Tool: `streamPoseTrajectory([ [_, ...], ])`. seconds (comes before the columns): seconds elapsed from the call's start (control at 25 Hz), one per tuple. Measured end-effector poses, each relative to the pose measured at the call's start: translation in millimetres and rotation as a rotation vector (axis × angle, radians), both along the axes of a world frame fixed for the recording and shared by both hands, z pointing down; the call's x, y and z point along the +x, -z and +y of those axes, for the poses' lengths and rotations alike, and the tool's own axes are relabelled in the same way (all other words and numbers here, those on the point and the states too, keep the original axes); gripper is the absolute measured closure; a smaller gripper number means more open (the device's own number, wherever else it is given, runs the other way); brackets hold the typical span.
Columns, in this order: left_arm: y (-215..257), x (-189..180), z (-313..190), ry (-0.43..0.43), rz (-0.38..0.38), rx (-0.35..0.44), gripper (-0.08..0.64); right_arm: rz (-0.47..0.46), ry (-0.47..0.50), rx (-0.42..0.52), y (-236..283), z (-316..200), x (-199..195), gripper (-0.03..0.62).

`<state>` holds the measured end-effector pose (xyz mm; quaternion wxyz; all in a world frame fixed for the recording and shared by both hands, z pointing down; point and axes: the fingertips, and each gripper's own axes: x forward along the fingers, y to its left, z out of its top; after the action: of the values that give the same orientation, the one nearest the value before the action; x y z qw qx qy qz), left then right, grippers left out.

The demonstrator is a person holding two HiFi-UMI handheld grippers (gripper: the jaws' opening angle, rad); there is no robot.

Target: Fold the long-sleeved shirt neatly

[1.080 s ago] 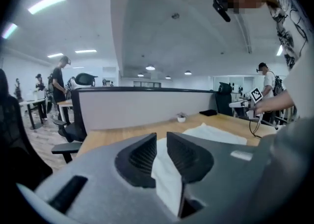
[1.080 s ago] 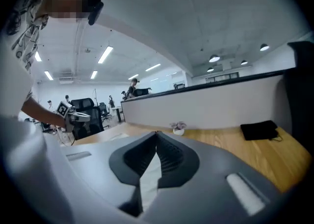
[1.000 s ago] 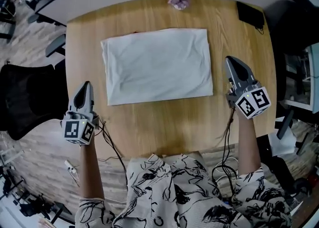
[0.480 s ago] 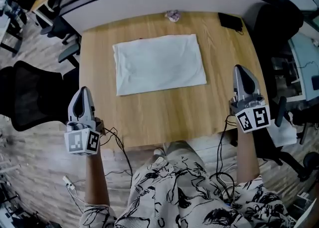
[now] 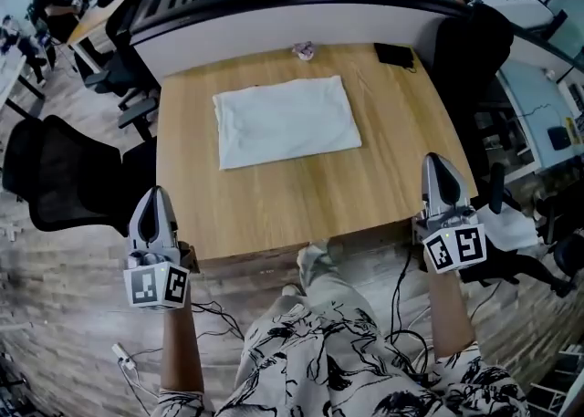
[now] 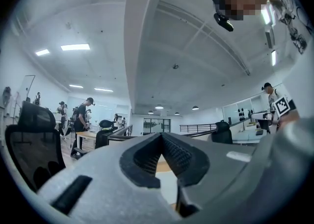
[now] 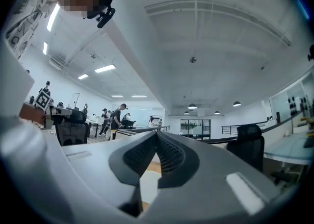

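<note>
Closest to me, my left gripper (image 5: 153,196) hangs just off the near left corner of the wooden table (image 5: 274,210), its jaws pressed together with nothing between them. My right gripper (image 5: 440,164) hangs at the table's near right corner, and its jaws are likewise closed and empty. Both point ahead across the table and touch neither the wood nor the cloth. Farther on, the long-sleeved shirt (image 5: 286,120) lies folded into a flat pale rectangle on the far half of the table, well apart from both grippers. Behind it, at the far edge, sits a small pinkish crumpled thing (image 5: 304,50), with a flat black thing (image 5: 393,55) near the far right corner. A black office chair (image 5: 64,178) stands left of the table
</note>
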<state>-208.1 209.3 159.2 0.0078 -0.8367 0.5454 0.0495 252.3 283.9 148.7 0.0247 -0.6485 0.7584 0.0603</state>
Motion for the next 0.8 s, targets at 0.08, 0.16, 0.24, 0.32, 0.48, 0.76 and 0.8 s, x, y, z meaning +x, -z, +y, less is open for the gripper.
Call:
streamPoseTrajectory([
  [0.08, 8, -6, 18, 0.012, 0.003, 0.008, 0.565, 0.002, -0.017, 0.012, 7, 24, 1, 0.586],
  [0.16, 14, -10, 31, 0.027, 0.001, 0.018, 0.565, 0.012, -0.033, 0.025, 14, 43, 4, 0.586],
  [0.24, 16, -12, 44, 0.047, -0.017, 0.017, 0.565, 0.007, -0.046, 0.019, 18, 57, 10, 0.586],
  [0.32, 18, -8, 55, 0.055, -0.035, 0.017, 0.565, -0.018, -0.052, 0.008, 21, 68, 17, 0.586],
  [0.48, 23, 7, 70, 0.057, -0.064, 0.032, 0.565, -0.02, -0.051, 0.022, 30, 88, 30, 0.586],
  [0.76, 24, 17, 87, 0.097, -0.054, 0.024, 0.558, -0.025, -0.055, 0.047, 31, 98, 52, 0.586],
  [0.8, 25, 16, 89, 0.102, -0.053, 0.024, 0.558, -0.026, -0.058, 0.049, 31, 98, 55, 0.586],
])
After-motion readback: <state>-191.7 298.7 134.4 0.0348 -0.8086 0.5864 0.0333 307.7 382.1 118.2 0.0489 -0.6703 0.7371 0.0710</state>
